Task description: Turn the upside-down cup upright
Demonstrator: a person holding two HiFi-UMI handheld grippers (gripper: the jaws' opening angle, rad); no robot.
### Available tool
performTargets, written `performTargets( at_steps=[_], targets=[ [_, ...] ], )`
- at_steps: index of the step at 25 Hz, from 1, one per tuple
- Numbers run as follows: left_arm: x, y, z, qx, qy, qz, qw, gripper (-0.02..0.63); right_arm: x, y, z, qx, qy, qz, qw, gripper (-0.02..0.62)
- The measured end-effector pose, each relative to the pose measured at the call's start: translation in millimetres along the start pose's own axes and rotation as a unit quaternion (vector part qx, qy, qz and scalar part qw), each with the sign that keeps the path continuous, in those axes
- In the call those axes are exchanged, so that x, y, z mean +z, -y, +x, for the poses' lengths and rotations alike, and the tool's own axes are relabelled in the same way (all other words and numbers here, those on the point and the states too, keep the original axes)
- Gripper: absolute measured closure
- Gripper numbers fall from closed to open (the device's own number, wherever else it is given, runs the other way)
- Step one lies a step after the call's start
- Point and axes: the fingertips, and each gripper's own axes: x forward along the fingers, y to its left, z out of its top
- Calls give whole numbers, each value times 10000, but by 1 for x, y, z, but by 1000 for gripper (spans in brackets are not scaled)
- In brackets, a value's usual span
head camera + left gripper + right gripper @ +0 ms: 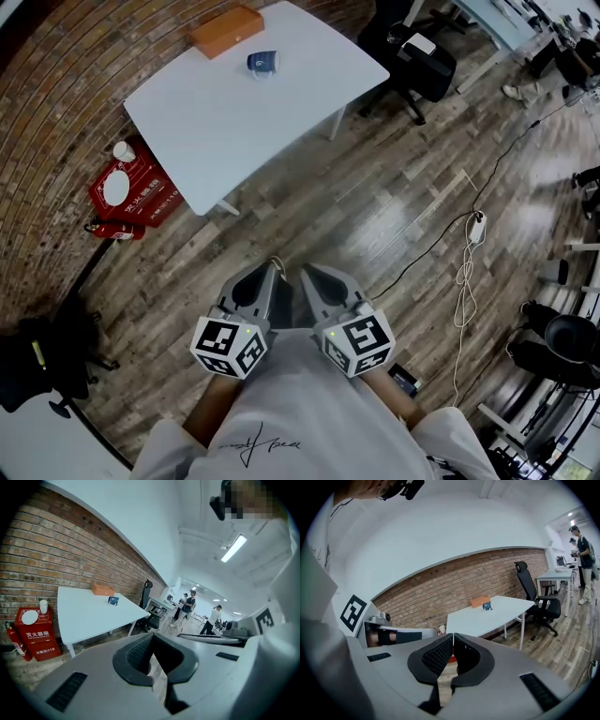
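A small dark blue cup stands far off on the white table, near an orange box. It is too small to tell which way up it is. The same cup shows in the left gripper view, and the cup also shows in the right gripper view. I hold both grippers close to my body above the wooden floor, well short of the table. My left gripper and right gripper sit side by side. Each has its jaws together with nothing between them.
A red fire-equipment box with a paper cup on it stands by the brick wall, left of the table. A black office chair is to the table's right. A cable and power strip lie on the floor. People stand far back.
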Motion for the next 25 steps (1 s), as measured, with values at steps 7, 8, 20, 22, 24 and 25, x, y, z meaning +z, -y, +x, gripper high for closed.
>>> performTargets(
  at_steps=[7, 8, 20, 22, 24, 25],
  targets=[
    [20, -24, 17, -44, 3, -46, 10000, 597, 14, 8, 31, -20, -59, 25, 10000, 574],
    [24, -28, 19, -53, 12, -50, 10000, 597, 16, 9, 36, -36, -72, 43, 10000, 574],
    [56, -65, 36, -172, 129, -259, 9994, 597, 38, 14, 82, -137, -93, 212, 9996, 574],
    [60, -71, 37, -210, 132, -266, 9993, 597, 42, 14, 89, -147, -37, 303, 9994, 574],
    [63, -76, 38, -251, 138, -267, 9992, 597, 46, 14, 95, -171, 13, 348, 9992, 574],
    [64, -79, 39, -269, 141, -270, 9992, 597, 47, 14, 97, -194, 32, 352, 9992, 574]
  ],
)
